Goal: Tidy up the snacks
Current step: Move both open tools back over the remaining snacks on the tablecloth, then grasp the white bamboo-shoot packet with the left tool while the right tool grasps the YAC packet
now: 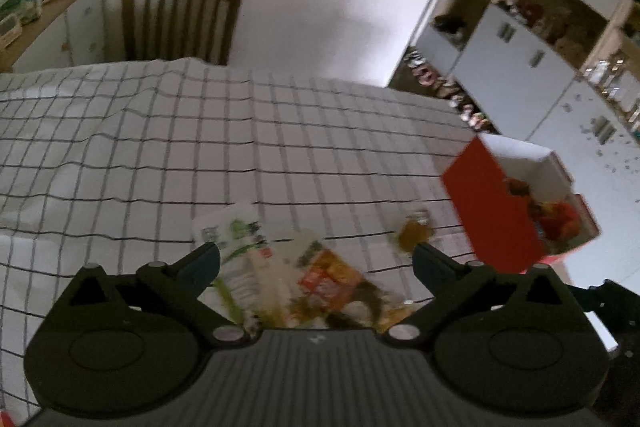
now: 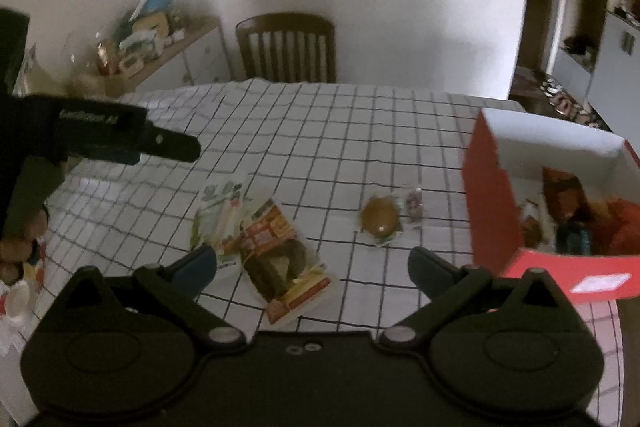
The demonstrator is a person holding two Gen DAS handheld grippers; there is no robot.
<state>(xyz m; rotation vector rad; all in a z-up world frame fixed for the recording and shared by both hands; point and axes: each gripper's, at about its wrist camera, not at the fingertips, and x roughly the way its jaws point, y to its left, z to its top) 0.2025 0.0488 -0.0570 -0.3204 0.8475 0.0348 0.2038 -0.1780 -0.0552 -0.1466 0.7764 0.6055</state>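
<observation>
On the checked tablecloth [image 2: 320,131] there's a little spread of snacks, and both grippers hang over it with jaws spread wide, nothing in either one. Right gripper [image 2: 312,267] sits above the orange-and-brown packet [image 2: 280,259], which lies pretty much in the gap between its fingers, a bit closer to the left fingertip. Tucked against that packet's far left side is a green-and-white packet [image 2: 218,211], overlapping it slightly. Further right, well apart from those two, there's a round brown bun in clear wrap [image 2: 380,221] with a tiny wrapped candy [image 2: 414,203] just beside it.

Left gripper [image 1: 316,267] looks at the same pile from lower down: green-and-white packet [image 1: 236,231] near its left fingertip, orange one [image 1: 328,275] between the fingers, the bun [image 1: 414,233] right off its right fingertip. Pretty blurry though.

Red box [image 2: 496,195] stands at the table's right edge, open on top, some snacks already inside. Wooden chair [image 2: 286,47] behind the table.
</observation>
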